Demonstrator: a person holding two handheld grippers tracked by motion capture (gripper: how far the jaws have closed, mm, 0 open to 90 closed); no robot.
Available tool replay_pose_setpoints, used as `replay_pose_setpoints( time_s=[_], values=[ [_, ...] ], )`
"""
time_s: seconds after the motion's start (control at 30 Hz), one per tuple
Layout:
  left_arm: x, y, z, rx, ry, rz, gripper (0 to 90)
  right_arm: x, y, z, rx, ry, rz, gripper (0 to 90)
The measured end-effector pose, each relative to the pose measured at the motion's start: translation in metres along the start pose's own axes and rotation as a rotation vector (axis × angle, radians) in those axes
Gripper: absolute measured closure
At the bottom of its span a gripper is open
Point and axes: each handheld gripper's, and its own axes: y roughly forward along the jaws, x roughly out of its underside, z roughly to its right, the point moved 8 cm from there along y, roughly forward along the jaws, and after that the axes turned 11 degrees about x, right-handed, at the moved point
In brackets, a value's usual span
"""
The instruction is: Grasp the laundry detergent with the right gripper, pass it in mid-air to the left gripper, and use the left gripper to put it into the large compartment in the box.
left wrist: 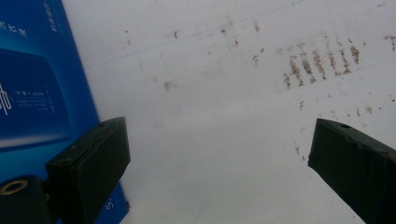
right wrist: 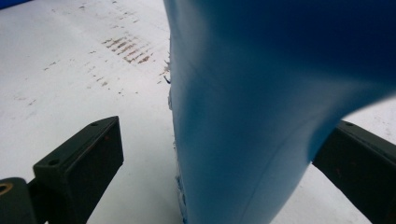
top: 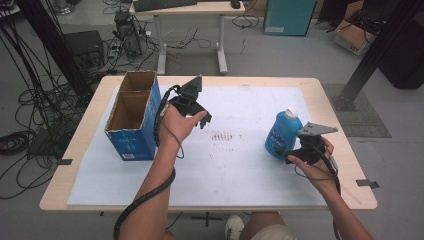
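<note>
Bottle (top: 283,132): blue plastic, white cap, printed label, upright on white table sheet (top: 240,175). Sits between spread jaws of right gripper (top: 284,152), body close ahead, contact unclear. Left gripper (top: 200,117) wide, nothing between jaws, blue cardboard box (top: 134,115) just beside it.

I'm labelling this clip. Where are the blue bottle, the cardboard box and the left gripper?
blue bottle (top: 283,132): high view, on its blue body.
cardboard box (top: 134,142): high view, on its blue front face.
left gripper (left wrist: 219,154): left gripper view, midway between its fingertips.
</note>
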Motion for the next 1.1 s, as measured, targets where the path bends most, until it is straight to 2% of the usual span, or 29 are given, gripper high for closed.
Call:
replay_pose_setpoints(
  time_s=[0.43,1.1],
  values=[
    [-0.0012,0.0008,-0.0017,-0.002,-0.002,0.001,5.7,-0.0026,0.0033,-0.0006,0.002,0.013,0.029,1.8],
    [-0.002,-0.0013,-0.0019,-0.001,0.002,0.005,5.7,-0.0059,0.0032,-0.0021,0.0,0.006,0.056,1.6]
  ],
)
